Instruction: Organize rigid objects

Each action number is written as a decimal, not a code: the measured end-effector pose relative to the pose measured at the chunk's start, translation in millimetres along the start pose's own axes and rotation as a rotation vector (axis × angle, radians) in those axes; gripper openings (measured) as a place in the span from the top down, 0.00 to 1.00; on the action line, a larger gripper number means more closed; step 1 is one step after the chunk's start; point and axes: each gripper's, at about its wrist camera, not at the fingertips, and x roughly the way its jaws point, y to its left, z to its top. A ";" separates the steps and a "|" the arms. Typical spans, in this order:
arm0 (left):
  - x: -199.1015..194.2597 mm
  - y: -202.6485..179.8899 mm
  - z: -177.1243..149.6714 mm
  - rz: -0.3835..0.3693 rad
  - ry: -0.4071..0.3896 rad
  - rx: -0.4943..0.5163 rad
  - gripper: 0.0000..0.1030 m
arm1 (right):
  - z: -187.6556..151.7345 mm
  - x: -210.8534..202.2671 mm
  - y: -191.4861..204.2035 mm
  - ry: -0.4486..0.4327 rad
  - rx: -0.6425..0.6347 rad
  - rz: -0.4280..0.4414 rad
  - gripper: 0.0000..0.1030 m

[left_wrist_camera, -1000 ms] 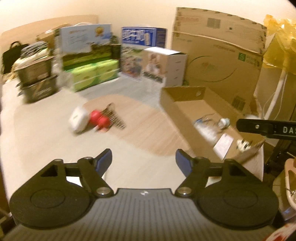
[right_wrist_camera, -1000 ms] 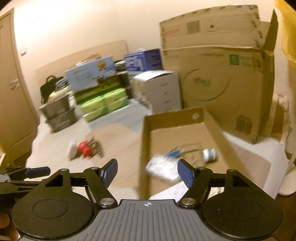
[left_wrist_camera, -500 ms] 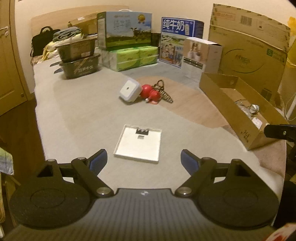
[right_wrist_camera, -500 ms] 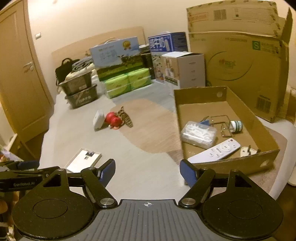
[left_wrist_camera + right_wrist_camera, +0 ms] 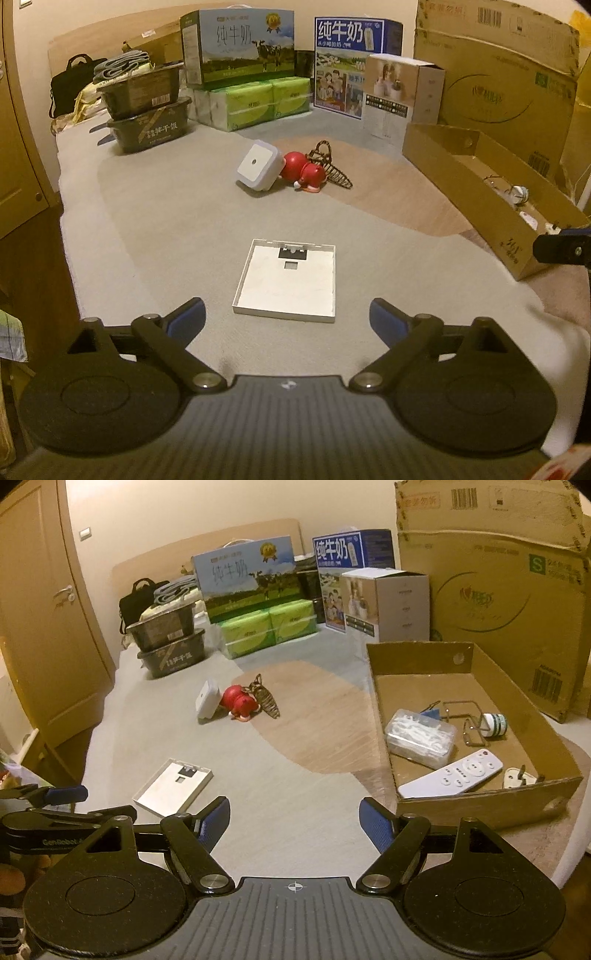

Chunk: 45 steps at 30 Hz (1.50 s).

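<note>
Left wrist view looks down over a wide grey bed [image 5: 155, 236] covered with a sheet, and a tan wooden board [image 5: 388, 192] lies on it near the middle. Along the far edge stand a tall cardboard carton [image 5: 498, 85], two milk cartons [image 5: 240, 48], green tissue packs [image 5: 258, 103] and two stacked dark trays [image 5: 147, 107]. To the right, a shallow open cardboard box [image 5: 476, 805] rests partly on the board; the right wrist view shows what it holds: a clear plastic case [image 5: 419, 736], a white remote [image 5: 452, 773], a wire rack [image 5: 461, 716], a small roll of tape [image 5: 495, 723] and a white plug [image 5: 517, 777].

Nearest the left claw [image 5: 286, 314] lies a flat white square plate [image 5: 288, 280], open side up, flat on the sheet just ahead of the fingertips and between their lines. Farther off, a white night-light cube [image 5: 256, 166] leans against a red toy figure [image 5: 304, 171], which touches a dark wire whisk-like cone [image 5: 330, 168]; the three sit in a cluster at the board's edge.

The left claw has just been opening and now stands wide apart with nothing between its blue pads [image 5: 188, 317]. The right claw [image 5: 295, 821] is also spread apart and empty, above bare sheet between the white plate and the cardboard box. The left tool's arm shows at the left edge of the right wrist view.
</note>
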 end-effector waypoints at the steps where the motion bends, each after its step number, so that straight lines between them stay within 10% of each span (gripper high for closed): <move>1: 3.2 0.9 -0.3 0.002 0.003 -0.001 0.05 | 0.2 3.5 0.3 0.003 -0.001 0.002 0.25; 29: 105.0 12.9 16.0 -0.097 0.080 0.024 0.02 | 15.7 88.0 2.0 0.071 -0.019 0.032 0.25; 45: 106.1 12.5 18.9 -0.090 0.072 0.058 0.19 | 14.8 98.1 3.7 0.077 -0.022 0.037 0.25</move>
